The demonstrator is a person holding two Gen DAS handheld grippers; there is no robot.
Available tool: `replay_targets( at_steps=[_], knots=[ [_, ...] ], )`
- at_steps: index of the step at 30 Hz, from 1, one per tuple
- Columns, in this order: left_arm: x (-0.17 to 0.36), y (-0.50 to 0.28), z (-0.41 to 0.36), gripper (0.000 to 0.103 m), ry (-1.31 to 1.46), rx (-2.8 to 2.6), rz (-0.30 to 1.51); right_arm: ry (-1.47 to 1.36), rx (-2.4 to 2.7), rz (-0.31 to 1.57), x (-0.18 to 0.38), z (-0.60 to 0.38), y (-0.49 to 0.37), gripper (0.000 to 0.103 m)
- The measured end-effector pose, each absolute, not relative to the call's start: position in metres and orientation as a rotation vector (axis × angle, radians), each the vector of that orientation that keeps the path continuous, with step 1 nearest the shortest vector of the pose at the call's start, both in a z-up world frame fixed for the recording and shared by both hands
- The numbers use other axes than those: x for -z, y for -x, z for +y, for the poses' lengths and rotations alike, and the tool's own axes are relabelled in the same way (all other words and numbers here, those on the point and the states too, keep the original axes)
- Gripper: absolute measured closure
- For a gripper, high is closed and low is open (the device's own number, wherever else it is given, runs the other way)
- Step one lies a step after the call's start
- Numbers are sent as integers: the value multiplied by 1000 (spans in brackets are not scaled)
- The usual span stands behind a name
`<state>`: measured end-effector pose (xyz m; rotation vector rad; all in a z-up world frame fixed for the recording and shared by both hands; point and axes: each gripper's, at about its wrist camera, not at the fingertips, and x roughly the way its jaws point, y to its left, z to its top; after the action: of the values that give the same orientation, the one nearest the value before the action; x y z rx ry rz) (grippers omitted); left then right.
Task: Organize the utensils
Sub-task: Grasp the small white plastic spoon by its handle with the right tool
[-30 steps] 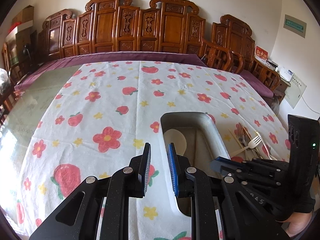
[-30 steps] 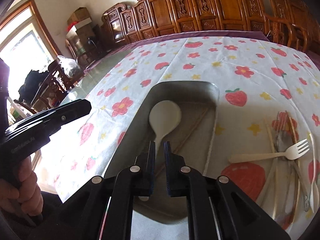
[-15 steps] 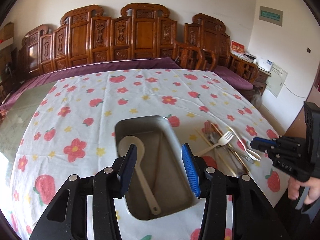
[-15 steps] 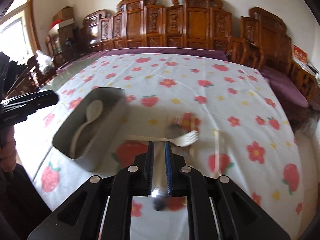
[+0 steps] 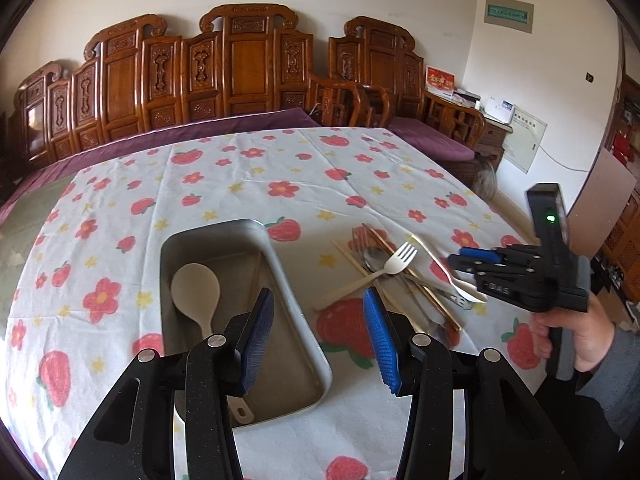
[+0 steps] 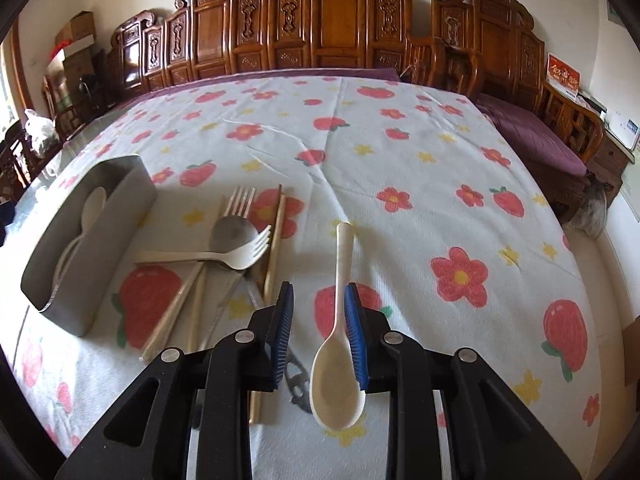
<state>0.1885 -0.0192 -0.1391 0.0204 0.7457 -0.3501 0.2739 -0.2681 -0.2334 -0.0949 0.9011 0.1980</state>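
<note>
One metal tray [image 6: 84,292]. Three spoons: one cream in the tray [image 5: 196,292], one cream loose [image 6: 340,344], one metal [image 6: 234,232]. Two forks: cream [image 6: 236,256], metal [image 6: 240,200]; chopsticks [image 6: 276,232] uncountable.

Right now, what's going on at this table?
A person is sorting utensils into a metal tray that already holds one spoon. The right tongs, jaws just opening, straddle a second spoon lying on the cloth; it isn't gripped. The left tongs hang open and empty over the tray edge. A fork and chopsticks wait.
</note>
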Motion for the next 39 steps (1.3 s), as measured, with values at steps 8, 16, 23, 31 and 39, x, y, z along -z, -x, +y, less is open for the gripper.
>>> replay_targets(
  at_steps=[8,16,23,31,39],
  knots=[
    [147,-191,-37,59,-83,347,758,73,-185,984,263,-278,-301,75],
    [154,-204,-58,59,-147,348,792,73,-186,978,261,-285,-300,94],
    [170,-237,-80,59,-190,373,878,76,-201,971,261,-287,-301,94],
    [189,-274,-102,59,-261,394,996,49,-219,973,262,-290,-301,94],
    [213,-298,-127,65,-364,395,1109,2,-254,969,258,-293,-302,94]
  ],
)
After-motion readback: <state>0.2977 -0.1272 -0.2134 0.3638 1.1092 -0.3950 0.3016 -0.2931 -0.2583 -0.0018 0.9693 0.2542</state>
